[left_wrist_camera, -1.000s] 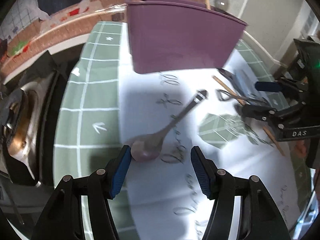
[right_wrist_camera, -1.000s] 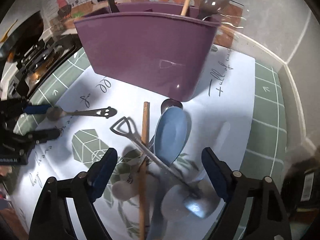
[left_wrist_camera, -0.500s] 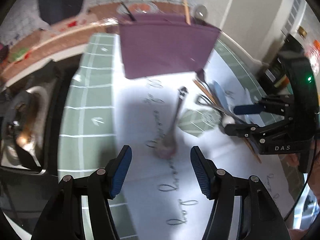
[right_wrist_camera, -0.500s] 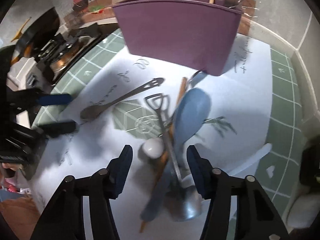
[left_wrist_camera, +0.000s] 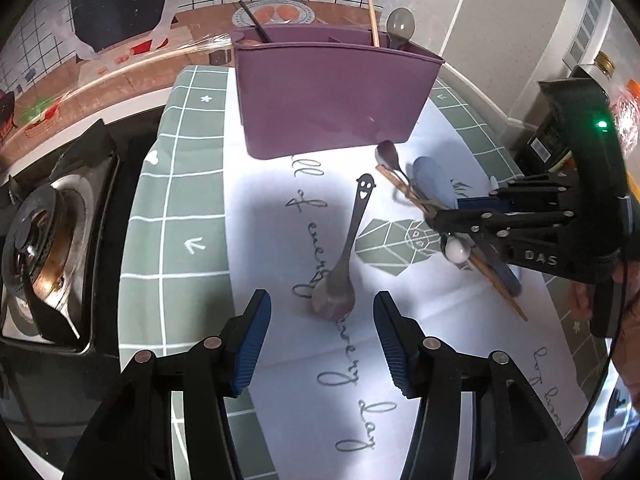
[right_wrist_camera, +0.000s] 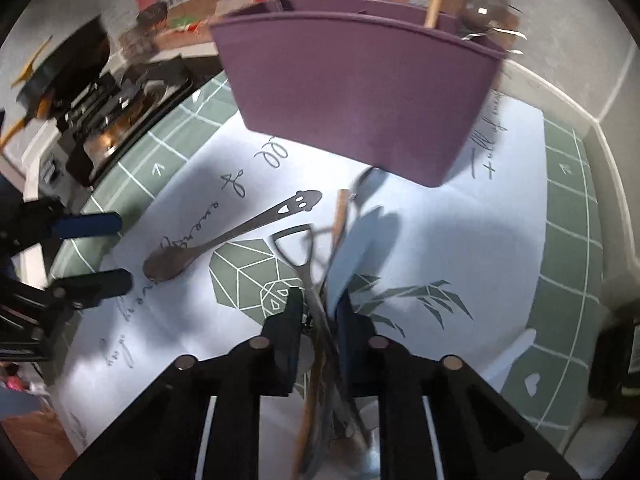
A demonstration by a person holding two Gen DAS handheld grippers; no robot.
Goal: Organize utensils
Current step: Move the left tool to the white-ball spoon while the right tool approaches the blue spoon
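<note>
Utensils: my right gripper (right_wrist_camera: 318,320) clamped on shovel-handled spoon (right_wrist_camera: 308,276) amid wooden and blue pieces. My left gripper (left_wrist_camera: 322,332), jaws closing, nothing pinched; smiley spoon (left_wrist_camera: 344,264) lies between and just ahead. Purple caddy (left_wrist_camera: 332,96) beyond.

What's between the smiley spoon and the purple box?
Nothing but bare white mat with curly writing. The left wrist view shows the smiley spoon lying alone, its face end pointing toward the purple box without touching it.
</note>
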